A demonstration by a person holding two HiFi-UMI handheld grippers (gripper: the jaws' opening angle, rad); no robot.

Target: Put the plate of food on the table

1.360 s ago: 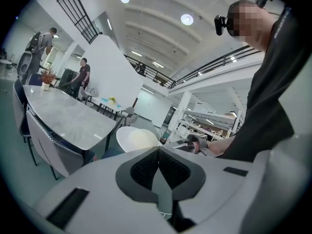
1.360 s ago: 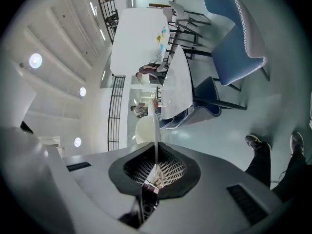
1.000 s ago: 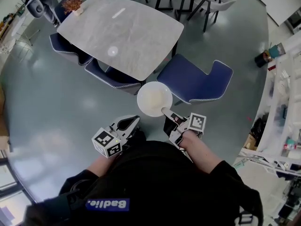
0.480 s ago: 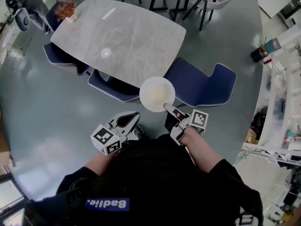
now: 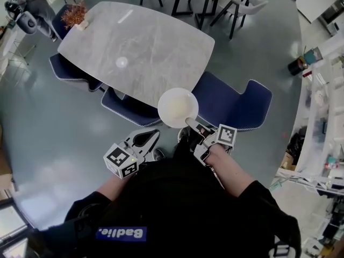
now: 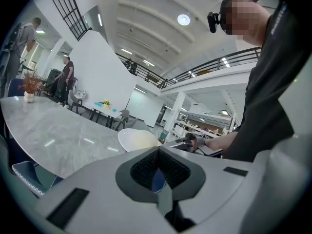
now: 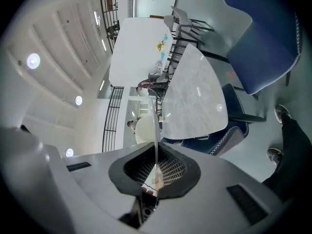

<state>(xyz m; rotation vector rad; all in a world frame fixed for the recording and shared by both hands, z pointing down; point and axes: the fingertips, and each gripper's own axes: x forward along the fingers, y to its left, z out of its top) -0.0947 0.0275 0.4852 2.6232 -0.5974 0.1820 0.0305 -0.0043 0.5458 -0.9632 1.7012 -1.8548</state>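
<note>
1. The right gripper [image 5: 191,124] is clamped narrow on the near rim of the plate [image 5: 178,107]. In the right gripper view the rim stands edge-on, pinched between the two dark pads [image 7: 168,172].
2. The plate is white and round, with a pale layer of food across its middle. It is carried in the air. From the head view it sits over the near edge of the table [image 5: 137,44], in the gap between two blue chairs.
3. The left gripper [image 5: 155,135] has its jaws drawn together with nothing in them. It hangs to the left of the plate and nearer the person, apart from it.
4. In the left gripper view the plate [image 6: 139,139] shows just beyond that gripper's closed tips [image 6: 158,151], beside the grey marbled tabletop [image 6: 48,133].
5. The table is grey stone-patterned with rounded corners. A small reddish plant [image 5: 73,14] stands at its far left corner; the rest of the top is bare apart from light reflections.
6. One blue chair [image 5: 236,104] stands right of the plate, pulled back from the table. Another [image 5: 129,109] is tucked under the near edge, left of the plate.
7. Both hands hold the grippers close in front of the person's dark top [image 5: 177,208], their marker cubes facing up.
8. Two people [image 6: 66,74] stand beyond the table's far left end.
</note>
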